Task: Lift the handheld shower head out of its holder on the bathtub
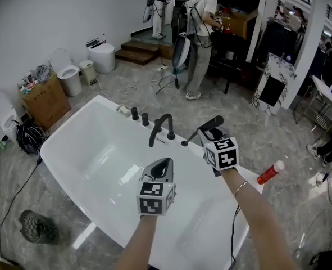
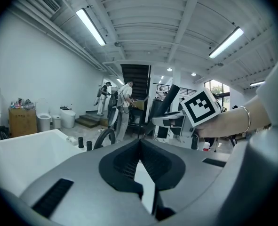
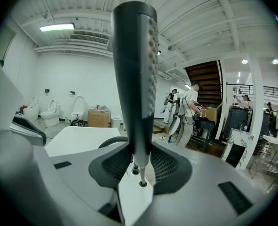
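Over the white bathtub [image 1: 81,151] on the grey marbled floor [image 1: 233,103], our right claw [image 3: 139,160] is clamped on the dark handheld shower head [image 3: 135,74]. The wand stands upright between its pads, with the long body rising well above the claw and the lower tip just beneath it, above the tub rim. Our left claw [image 2: 139,142] hovers near its left side, jaws pressed together.
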### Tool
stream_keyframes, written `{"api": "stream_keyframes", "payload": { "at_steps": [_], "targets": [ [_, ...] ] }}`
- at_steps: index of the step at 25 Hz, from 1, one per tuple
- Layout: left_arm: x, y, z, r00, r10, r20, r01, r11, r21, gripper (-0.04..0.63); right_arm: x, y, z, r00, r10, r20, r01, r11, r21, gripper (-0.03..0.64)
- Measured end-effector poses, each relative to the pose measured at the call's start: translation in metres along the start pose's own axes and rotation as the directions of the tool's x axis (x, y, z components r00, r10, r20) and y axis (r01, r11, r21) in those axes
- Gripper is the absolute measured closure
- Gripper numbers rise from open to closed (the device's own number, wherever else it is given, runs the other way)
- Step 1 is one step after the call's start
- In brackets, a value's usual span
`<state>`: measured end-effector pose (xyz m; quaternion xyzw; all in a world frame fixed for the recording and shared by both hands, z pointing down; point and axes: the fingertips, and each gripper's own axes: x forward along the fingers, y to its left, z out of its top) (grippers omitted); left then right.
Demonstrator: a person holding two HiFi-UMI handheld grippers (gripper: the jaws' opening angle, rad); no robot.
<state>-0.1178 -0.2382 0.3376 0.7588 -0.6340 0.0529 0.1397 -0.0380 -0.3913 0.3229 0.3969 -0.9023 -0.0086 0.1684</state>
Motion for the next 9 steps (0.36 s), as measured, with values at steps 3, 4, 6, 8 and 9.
{"api": "stream_keyframes", "payload": {
  "at_steps": [3,4,6,8,9],
  "targets": [
    [0.0032,0.0022,0.0013,1.000,0.004,0.002,-0.004,1.000,-0.001,0.575,0.0025,-0.0035,0.0000,1.000,-0.001,-0.001,0.001,1.000,0.009,0.485],
    [0.0039,0.0018,0.0018,1.000,0.005,0.003,-0.005,1.000,0.000,0.575,0.0024,-0.0046,-0.0003,1.000,-0.001,-0.002,0.001,1.000,0.011,0.485],
    [0.0046,0.0003,0.0022,1.000,0.006,0.003,-0.006,1.000,0.000,0.575,0.0014,-0.0065,-0.0008,1.000,-0.001,-0.004,0.002,1.000,0.013,0.485],
    [0.0052,-0.0009,0.0018,1.000,0.007,0.003,-0.007,1.000,-0.001,0.575,0.0006,-0.0077,-0.0013,1.000,-0.001,-0.005,0.001,1.000,0.013,0.485],
    [0.0055,-0.0014,0.0015,1.000,0.008,0.003,-0.008,1.000,-0.002,0.575,0.0003,-0.0082,-0.0016,1.000,0.000,-0.006,0.000,1.000,0.013,0.485]
  ]
}}
